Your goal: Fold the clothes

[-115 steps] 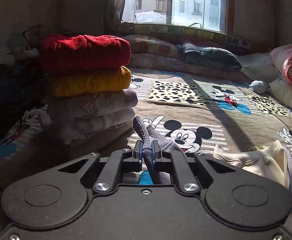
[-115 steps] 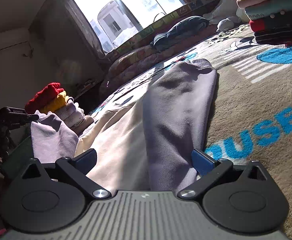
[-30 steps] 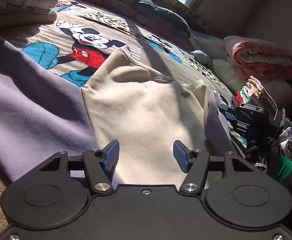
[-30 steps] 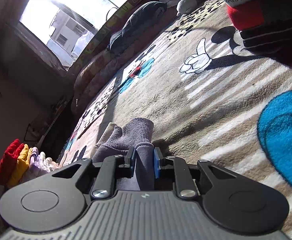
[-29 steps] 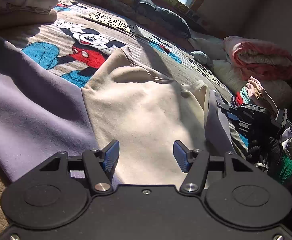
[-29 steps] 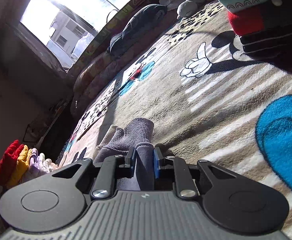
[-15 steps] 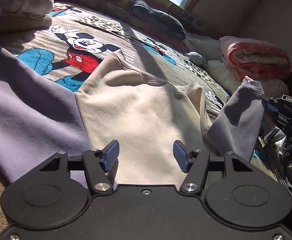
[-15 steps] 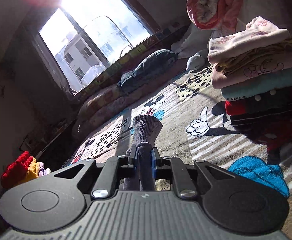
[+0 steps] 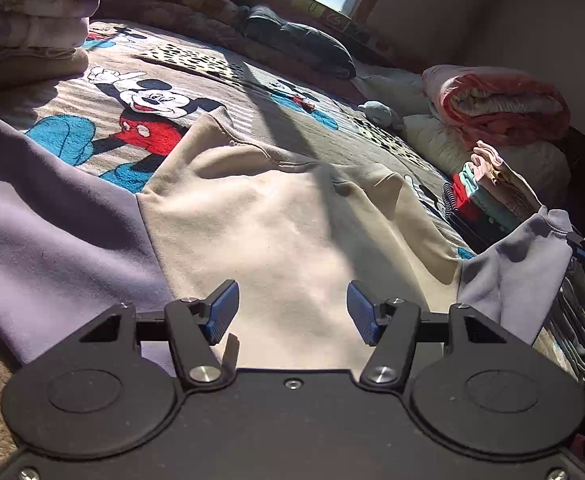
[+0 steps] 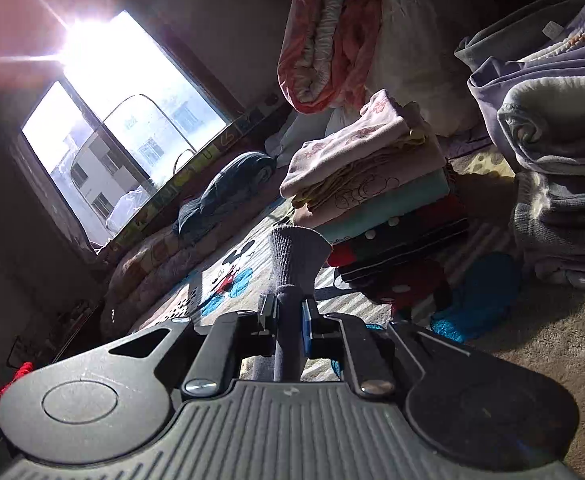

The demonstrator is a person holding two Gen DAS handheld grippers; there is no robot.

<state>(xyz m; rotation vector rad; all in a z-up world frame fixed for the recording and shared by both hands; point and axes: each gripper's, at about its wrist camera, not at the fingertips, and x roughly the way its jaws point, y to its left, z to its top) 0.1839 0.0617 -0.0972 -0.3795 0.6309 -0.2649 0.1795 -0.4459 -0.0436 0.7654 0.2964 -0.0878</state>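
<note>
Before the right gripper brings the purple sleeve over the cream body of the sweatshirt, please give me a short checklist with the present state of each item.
1. Right gripper shut on the sleeve cuff: ok.
2. Sleeve lifted off the blanket: ok.
3. Left gripper open, holding nothing: ok.
4. Cream body lying flat: mostly ok, wrinkles near the collar.
5. Folded stack clear of the sleeve's path: cannot tell.
</note>
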